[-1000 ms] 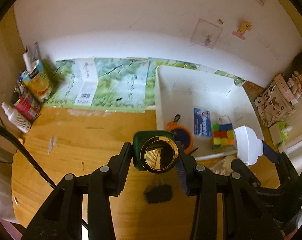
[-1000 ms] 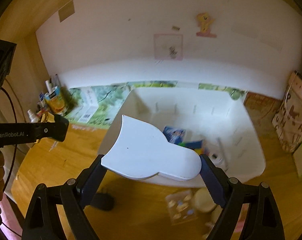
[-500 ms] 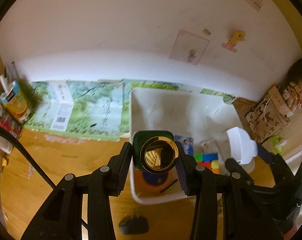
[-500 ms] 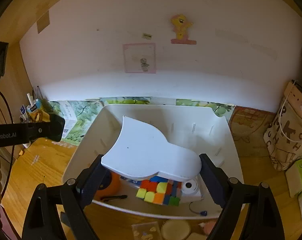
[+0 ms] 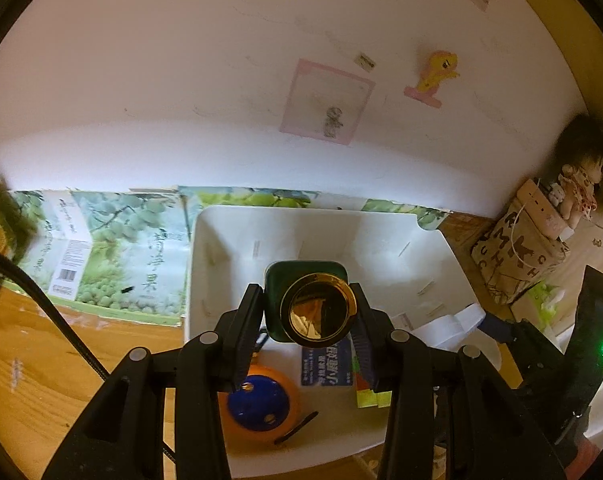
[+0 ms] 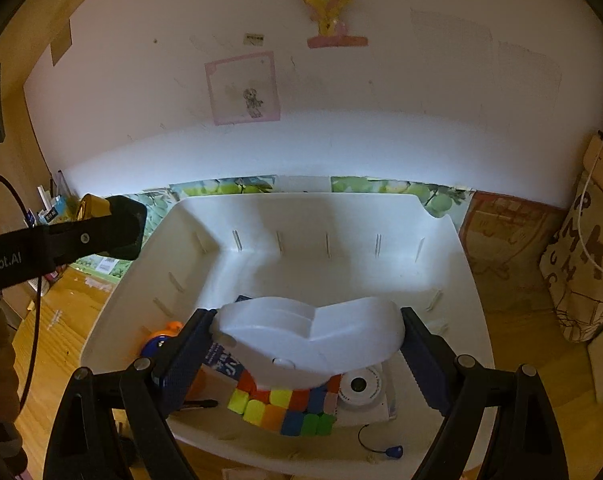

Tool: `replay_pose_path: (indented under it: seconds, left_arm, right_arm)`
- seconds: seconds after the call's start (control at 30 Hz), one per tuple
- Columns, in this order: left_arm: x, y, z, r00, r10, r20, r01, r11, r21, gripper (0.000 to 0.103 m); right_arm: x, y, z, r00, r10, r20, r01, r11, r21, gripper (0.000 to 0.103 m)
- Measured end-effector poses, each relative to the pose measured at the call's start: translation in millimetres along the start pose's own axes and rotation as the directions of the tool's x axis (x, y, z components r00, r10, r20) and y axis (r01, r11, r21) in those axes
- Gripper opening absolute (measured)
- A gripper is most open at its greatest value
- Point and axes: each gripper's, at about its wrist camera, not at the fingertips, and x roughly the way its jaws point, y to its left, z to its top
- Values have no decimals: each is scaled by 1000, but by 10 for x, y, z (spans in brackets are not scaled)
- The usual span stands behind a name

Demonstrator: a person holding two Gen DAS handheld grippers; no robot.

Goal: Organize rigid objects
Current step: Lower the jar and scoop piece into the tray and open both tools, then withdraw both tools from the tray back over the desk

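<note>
Two grippers hover over one white bin [image 6: 453, 248]: the left gripper [image 5: 306, 312] clamps a green gold-capped bottle [image 5: 305, 306], the right gripper [image 6: 307, 338] grips a white plastic piece [image 6: 309, 340]. Inside the bin lie one colour cube [image 6: 285, 408], one orange-blue disc [image 5: 257, 404], one blue packet [image 5: 325, 366] and one white round item [image 6: 359, 386].

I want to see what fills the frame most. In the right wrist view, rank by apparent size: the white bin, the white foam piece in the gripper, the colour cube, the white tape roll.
1. white bin
2. white foam piece, enlarged by nearness to the camera
3. colour cube, partly hidden by the foam
4. white tape roll
</note>
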Motion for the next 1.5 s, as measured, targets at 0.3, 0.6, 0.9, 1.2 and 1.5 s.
replay_pose_path:
  seconds: [0.3, 0.6, 0.9, 1.2, 1.5]
  left_arm:
    - [189, -37, -54, 999, 21, -34, -21, 1000, 4, 46]
    - [69, -14, 7, 999, 23, 24, -22, 1000, -18, 76]
    - [-207, 16, 53, 996, 32, 88, -28, 999, -38, 77]
    - [-623, 32, -21, 988, 50, 144, -46, 998, -30, 77]
    - [-1060, 93, -154, 980, 73, 186, -69, 997, -24, 77]
  right_arm:
    - [81, -42, -26, 999, 32, -2, -32, 999, 12, 91]
    - [57, -30, -10, 1000, 26, -15, -26, 1000, -4, 92]
    - [-109, -115, 17, 1000, 22, 7, -22, 998, 51, 93]
    - [-403, -158, 55, 999, 2, 53, -7, 995, 98, 94]
    - [-752, -132, -21, 996, -6, 89, -8, 988, 155, 94]
